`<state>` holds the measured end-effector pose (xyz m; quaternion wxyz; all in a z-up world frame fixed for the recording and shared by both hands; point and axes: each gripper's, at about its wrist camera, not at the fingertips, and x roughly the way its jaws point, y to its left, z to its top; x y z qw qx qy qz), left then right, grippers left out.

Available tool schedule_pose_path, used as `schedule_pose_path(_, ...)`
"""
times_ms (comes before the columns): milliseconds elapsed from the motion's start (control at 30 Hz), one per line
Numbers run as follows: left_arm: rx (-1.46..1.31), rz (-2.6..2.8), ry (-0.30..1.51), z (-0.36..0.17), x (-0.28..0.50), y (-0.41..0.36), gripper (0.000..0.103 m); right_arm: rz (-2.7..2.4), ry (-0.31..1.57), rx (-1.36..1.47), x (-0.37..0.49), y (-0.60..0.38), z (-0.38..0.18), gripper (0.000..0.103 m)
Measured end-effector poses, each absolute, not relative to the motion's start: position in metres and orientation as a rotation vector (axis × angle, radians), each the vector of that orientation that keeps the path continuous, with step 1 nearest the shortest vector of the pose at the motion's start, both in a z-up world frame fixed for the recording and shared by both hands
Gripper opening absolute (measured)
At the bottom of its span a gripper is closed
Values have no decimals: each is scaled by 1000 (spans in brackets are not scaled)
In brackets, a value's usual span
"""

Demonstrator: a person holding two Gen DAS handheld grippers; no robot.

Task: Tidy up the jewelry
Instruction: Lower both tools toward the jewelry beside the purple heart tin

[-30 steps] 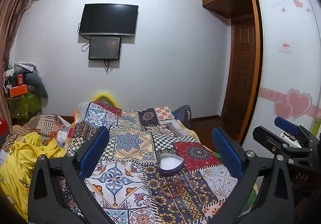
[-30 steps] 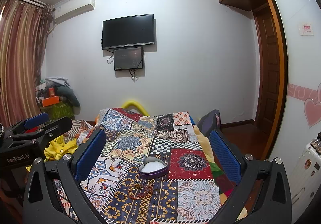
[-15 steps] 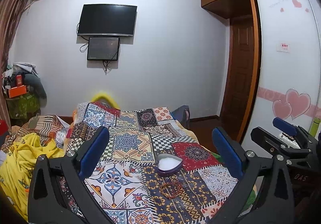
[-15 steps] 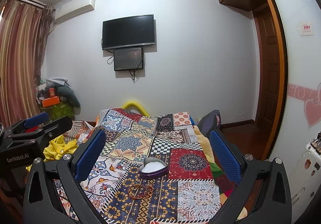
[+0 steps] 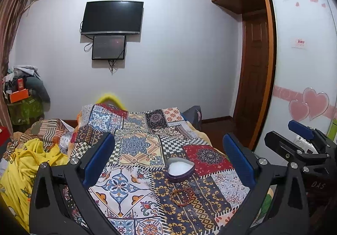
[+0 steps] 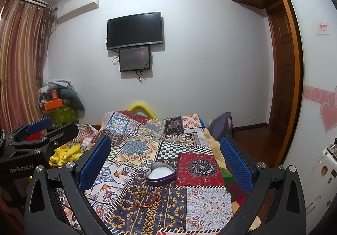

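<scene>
A purple heart-shaped box with a white lining stands open on the patchwork cloth; it also shows in the right wrist view. Beaded bracelets lie just in front of it, also seen in the right wrist view. A small ring lies beside them. My left gripper is open and empty, held above and short of the box. My right gripper is open and empty too, to the right of the left one.
The cloth covers a raised surface with drops on both sides. Yellow and striped fabric is piled at the left. A wardrobe with heart stickers and a wooden door stand at the right. A white suitcase stands at the right.
Both grippers have drifted only slightly; the left wrist view has shifted a little. Both stay open and nothing on the cloth has moved.
</scene>
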<state>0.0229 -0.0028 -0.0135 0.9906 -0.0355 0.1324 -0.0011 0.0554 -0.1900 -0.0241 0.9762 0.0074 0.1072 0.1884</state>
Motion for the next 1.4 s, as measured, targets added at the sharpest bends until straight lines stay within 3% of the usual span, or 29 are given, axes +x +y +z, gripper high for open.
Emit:
schedule_pose_path(267,-79,34,388,-46,60,4,103,356,313,-6,82,-189,-52,103)
schedule_pose_path(400,-76,48,481,-71,82,9,87,315,408,-31,105,-193,-81,103)
schedule_pose_path(700,-87,19,702,-143,128,14,72,301,609,-63,144,-196,-137,99)
schedule_pose_path(867,-75,3,778,-173,141,10,67,344,694,-62,159,-191,-164,89)
schedule_pose_path(1167,-143,-112,918,-209,167,7,38,487,810,-53,182,-174,-197,56)
schedule_pose_path(1400,-169,-162,962,-222,176,2,24,543,803,-125,186,-158,-205,43)
